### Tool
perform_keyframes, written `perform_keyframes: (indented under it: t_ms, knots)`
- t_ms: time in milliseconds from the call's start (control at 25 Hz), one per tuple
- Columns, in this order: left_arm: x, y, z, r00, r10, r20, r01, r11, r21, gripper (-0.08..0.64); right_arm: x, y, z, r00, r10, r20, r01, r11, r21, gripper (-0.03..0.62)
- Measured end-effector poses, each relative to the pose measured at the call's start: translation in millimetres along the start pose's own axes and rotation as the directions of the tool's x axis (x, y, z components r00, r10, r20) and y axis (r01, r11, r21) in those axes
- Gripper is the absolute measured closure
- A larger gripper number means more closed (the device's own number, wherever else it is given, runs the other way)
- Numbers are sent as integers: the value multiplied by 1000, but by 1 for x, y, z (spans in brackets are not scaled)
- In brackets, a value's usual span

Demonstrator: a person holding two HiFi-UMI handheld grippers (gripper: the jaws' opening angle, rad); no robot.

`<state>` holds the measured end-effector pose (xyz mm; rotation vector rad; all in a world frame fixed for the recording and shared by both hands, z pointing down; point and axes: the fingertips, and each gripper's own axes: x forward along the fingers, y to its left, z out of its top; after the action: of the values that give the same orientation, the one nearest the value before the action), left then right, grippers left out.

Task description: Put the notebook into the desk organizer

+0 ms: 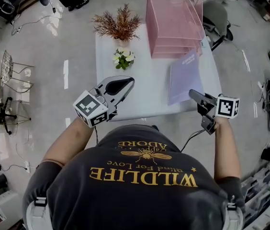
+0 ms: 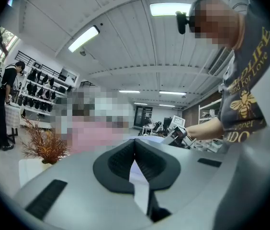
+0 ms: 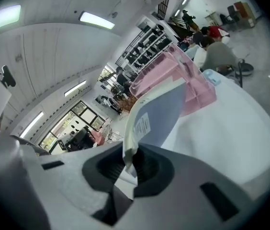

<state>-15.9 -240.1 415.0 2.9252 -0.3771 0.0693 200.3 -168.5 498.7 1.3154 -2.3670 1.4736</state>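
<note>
- Notebook: lavender, on the R front part of the white table. Its near edge is in the right gripper and its far end points toward the desk organizer.
- Risk 1, slip or droop: the grip sits only at the very edge, close to a corner. The cover looks thin and soft, so it'll prob sag or pivot once lifted and could slide out of the pads.
- Risk 2, pages fanning: the right gripper view shows the page block at the pads. If only part of the stack is caught, the rest could flop open on the way.
- Risk 3, bad entry: the organizer is pink, see-thru and tiered, at the far R corner just beyond the notebook. A drooping front edge could catch on a tray lip and shove the whole unit back toward the table edge, since nothing braces it.
- Right gripper: jaws nearly together, clamped on the notebook's edge. That edge runs between the pads, w/ the cover rising up and away.
- Left gripper: over the table's front L, well apart from the notebook. Jaw tips meet, nothing between them.
- Dried plant and white flowers are L of the organizer, prob out of the path.
</note>
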Motion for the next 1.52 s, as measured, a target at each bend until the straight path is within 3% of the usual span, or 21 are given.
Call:
perform_keyframes:
  t_ms: [200, 400, 720, 1000, 1240, 1400, 1520]
  knots:
    - [-4, 22, 29, 1000, -13, -11, 14, 999, 34, 557, -26, 42, 59, 999, 25, 45, -21, 996, -86, 561]
    - [-16, 30, 36, 1000, -26, 1, 25, 997, 73, 557, -38, 81, 86, 994, 65, 83, -50, 983, -177, 561]
    - [-13, 48, 55, 999, 29, 21, -30, 996, 79, 557, -51, 125, 192, 987, 130, 94, -88, 928, -363, 560]
    - [16, 67, 74, 995, 85, 46, -88, 993, 73, 557, -11, 121, 268, 976, 204, 70, -154, 886, -438, 560]
    - [38, 73, 75, 994, 104, 39, -107, 991, 80, 557, 43, 94, 310, 981, 193, 25, -163, 881, -445, 560]
    - [43, 72, 65, 992, 125, 31, -126, 990, 70, 557, 58, 58, 326, 996, 65, 61, -37, 922, -385, 560]
    - [41, 74, 57, 989, 144, 21, -145, 988, 62, 557, 72, 68, 332, 981, 187, 40, -155, 899, -410, 560]
